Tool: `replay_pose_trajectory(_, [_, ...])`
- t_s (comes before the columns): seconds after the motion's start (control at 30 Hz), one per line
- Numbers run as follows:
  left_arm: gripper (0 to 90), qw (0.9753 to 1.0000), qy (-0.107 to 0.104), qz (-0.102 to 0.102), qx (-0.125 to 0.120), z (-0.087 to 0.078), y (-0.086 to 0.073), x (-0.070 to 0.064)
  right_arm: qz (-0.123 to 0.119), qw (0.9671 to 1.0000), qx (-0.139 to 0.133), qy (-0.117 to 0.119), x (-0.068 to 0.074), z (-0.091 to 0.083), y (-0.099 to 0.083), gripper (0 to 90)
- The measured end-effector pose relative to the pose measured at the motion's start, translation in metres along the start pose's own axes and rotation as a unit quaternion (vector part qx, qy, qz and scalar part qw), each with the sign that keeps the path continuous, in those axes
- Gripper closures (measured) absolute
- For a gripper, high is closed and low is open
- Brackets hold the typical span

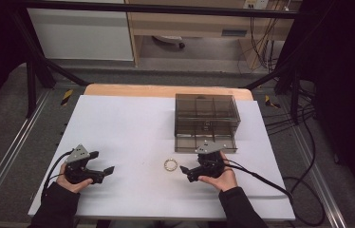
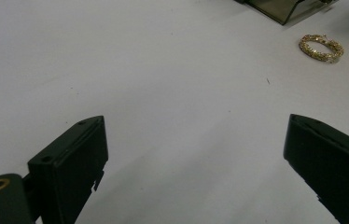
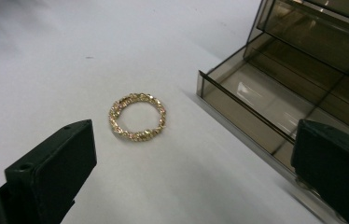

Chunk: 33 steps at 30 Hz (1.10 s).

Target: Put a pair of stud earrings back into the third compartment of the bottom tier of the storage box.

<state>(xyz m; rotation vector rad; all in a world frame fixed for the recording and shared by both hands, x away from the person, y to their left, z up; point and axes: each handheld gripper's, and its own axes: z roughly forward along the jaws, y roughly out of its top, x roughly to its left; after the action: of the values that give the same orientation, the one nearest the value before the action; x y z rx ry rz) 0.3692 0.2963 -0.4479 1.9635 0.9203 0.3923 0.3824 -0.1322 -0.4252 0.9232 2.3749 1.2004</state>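
A gold beaded bracelet lies flat on the white table sheet, just in front of a smoky transparent drawer box whose lowest drawer is pulled out. My right gripper rests open on the sheet just right of the bracelet, jaws pointing left. In the right gripper view the bracelet lies a short way ahead between the jaws, with the open drawer to its right. My left gripper sits open at the near left. In its view the bracelet lies far off at upper right.
The wooden table edge shows behind the sheet. Black frame bars stand at both sides, and cables trail on the floor to the right. A broad bare stretch of sheet lies between the two grippers and toward the far left.
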Motion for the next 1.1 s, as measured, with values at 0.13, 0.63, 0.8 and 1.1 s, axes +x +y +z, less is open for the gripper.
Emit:
replay_pose_trajectory(0.13, [6.4, 1.0, 0.0, 0.0, 0.0, 0.0, 0.0, 0.0, 0.001, 1.0, 0.002, 0.007, 0.004, 0.003, 0.003, 0.7])
replay_pose_trajectory(0.63, [6.3, 1.0, 0.001, 0.0, 0.001, 0.0, 0.0, 0.0, -0.011, 0.9993, 0.01, 0.034, 0.017, 0.014, 0.015, 3.3])
replay_pose_trajectory(0.8, [6.3, 1.0, 0.001, -0.001, -0.001, 0.0, 0.0, 0.0, -0.012, 0.999, 0.012, 0.042, 0.02, 0.019, 0.019, 4.6])
replay_pose_trajectory(1.1, [6.3, 1.0, 0.0, -0.001, -0.002, -0.001, 0.0, 0.0, -0.016, 0.9981, 0.018, 0.057, 0.027, 0.03, 0.025, 8.2])
